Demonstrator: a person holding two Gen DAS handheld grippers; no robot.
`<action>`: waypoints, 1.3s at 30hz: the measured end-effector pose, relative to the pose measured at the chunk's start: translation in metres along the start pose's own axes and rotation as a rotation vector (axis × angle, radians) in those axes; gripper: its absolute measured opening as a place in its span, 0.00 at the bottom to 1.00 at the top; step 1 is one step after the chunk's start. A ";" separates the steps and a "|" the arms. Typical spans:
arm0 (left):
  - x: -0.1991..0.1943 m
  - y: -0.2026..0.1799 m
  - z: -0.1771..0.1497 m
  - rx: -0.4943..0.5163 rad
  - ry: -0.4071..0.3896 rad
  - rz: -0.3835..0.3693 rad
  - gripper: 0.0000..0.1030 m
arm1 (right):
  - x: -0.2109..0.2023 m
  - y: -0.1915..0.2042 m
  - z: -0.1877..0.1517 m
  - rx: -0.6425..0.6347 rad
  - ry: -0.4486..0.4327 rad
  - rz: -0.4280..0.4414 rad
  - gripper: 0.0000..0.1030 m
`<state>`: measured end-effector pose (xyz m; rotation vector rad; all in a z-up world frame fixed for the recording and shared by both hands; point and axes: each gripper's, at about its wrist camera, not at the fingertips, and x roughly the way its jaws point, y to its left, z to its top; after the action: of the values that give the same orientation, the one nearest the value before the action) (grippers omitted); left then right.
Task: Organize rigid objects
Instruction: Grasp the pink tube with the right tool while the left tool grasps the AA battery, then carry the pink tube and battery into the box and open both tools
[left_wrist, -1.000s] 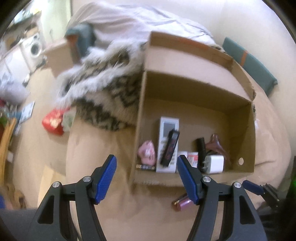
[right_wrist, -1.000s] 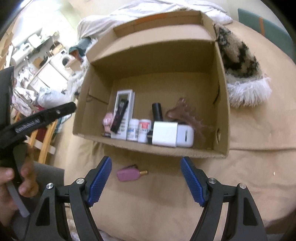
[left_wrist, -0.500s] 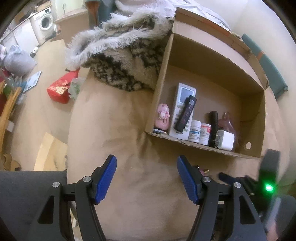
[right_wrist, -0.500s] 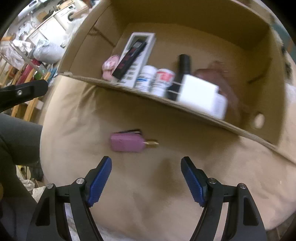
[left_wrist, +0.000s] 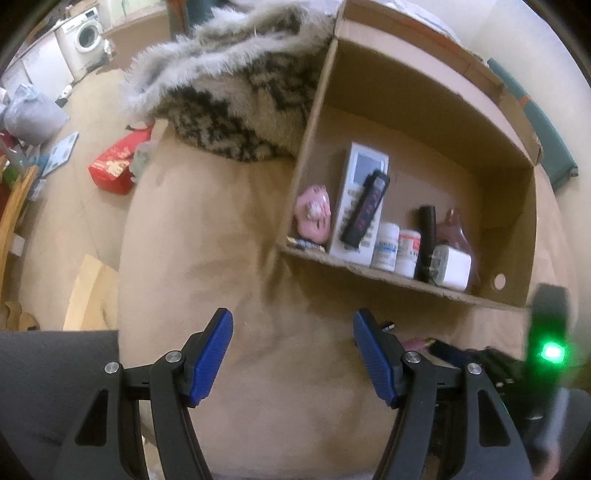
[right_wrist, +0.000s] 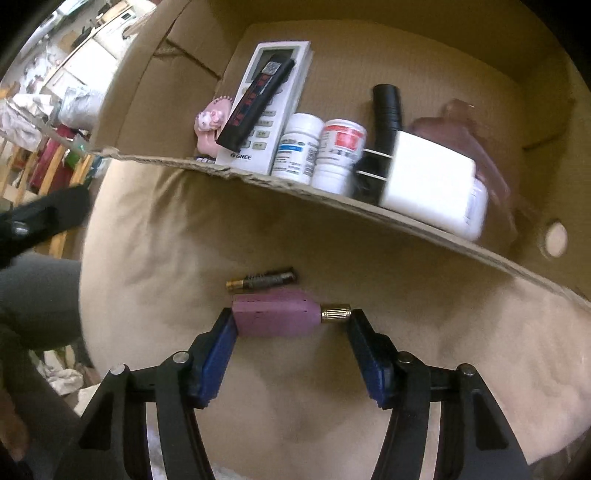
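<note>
On the cushion (right_wrist: 369, 413) before me, a box (right_wrist: 332, 199) sits beyond my right tongs (right_wrist: 291, 325). Between their tips lies a small bottle (right_wrist: 275, 317), a battery (right_wrist: 262, 280) just behind it. In the box, a remote (right_wrist: 273, 107) stands left of 2 jars (right_wrist: 321, 147), with a charger (right_wrist: 428, 181) right of them.

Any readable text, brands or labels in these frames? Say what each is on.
"GREE": bottom edge of the white remote in the cardboard box.
Two white pill bottles: blue and red labels, print too blurred to read.
Black bar lying on the remote: red markings, unreadable.
Nothing else legible.
</note>
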<state>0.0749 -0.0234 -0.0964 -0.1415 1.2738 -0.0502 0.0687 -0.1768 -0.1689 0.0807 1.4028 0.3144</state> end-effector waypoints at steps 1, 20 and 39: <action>0.004 -0.003 -0.002 0.000 0.014 -0.006 0.63 | -0.007 -0.003 -0.002 0.009 -0.001 -0.007 0.63; 0.093 -0.083 -0.028 -0.073 0.113 0.071 0.63 | -0.034 -0.083 -0.023 0.279 -0.048 -0.057 0.63; 0.089 -0.069 -0.025 -0.009 0.119 0.139 0.38 | -0.044 -0.091 -0.022 0.254 -0.058 -0.015 0.63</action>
<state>0.0802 -0.1038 -0.1785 -0.0581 1.3999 0.0674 0.0571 -0.2779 -0.1520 0.2853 1.3788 0.1193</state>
